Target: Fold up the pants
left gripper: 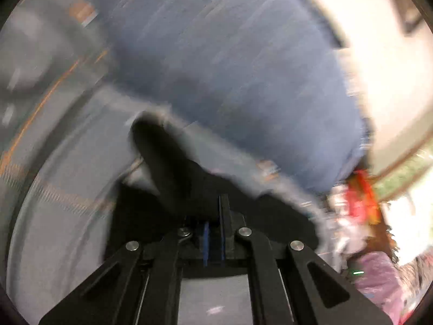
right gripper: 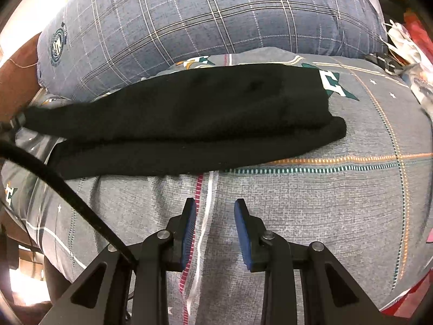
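My left gripper (left gripper: 213, 216) is clamped, apparently on the black knitted fabric pants (right gripper: 189, 124), though blur obscures it. My right gripper (right gripper: 215, 233) hangs released over the grey patterned bedsheet (right gripper: 311, 203).

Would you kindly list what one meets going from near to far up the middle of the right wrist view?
Right claw, open over the bedspread → grey patterned bedspread → black pants, folded lengthwise → blue plaid pillow.
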Demonstrator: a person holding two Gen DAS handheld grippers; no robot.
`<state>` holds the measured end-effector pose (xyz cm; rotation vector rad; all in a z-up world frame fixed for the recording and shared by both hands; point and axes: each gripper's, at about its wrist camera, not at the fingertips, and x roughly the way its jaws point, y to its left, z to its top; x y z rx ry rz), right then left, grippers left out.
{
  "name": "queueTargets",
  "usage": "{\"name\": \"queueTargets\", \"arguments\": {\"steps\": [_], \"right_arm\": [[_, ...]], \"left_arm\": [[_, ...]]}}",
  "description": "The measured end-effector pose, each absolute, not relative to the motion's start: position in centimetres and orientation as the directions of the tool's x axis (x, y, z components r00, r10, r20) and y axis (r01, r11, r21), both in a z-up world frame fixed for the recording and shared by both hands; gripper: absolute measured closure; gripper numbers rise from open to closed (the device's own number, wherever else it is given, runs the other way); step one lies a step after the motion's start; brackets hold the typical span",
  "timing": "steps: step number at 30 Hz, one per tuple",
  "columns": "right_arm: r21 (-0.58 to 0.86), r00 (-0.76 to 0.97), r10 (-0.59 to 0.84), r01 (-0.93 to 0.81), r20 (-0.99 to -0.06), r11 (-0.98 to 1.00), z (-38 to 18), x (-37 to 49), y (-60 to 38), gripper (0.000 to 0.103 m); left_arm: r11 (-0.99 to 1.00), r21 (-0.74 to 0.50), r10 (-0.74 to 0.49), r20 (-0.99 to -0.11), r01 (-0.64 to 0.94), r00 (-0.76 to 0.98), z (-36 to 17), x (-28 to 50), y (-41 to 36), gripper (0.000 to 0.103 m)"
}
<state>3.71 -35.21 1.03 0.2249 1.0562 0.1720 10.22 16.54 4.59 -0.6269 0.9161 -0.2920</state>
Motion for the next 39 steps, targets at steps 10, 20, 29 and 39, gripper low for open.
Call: {"name": "queueTargets", "arguments": {"steps": [10,20,29,39], "right_arm": [[0.402,0.588,0.23,0.178,-0.775,0.898,3.5,5.0,-42.5,0.04],[0.335,0.519,0.124,0.334,-0.846,0.881,1.5,12.2,-43.6,0.044],[0.331,0.582,0.152,0.215,-0.799,0.919,6.0,11.0,-43.0,0.094],[0.365,0.49,0.181,0.312,-0.853,0.877,0.7,5.7,-47.1,0.095]], "left_arm": [[0.755,-0.638,-0.481,-0.693,-0.148,0.536,-1.2,9.9,19.9,0.096],[0.748,-0.628,-0.463,-0.726,-0.214,0.509,-1.7,11.4,18.8,0.096],[0.757,-0.628,-0.442,-0.695,-0.179,0.567,3.0,9.2,18.8,0.096],[0.736,-0.611,-0.436,-0.757,-0.292,0.487,-2.0,5.4,20.2,0.097]]}}
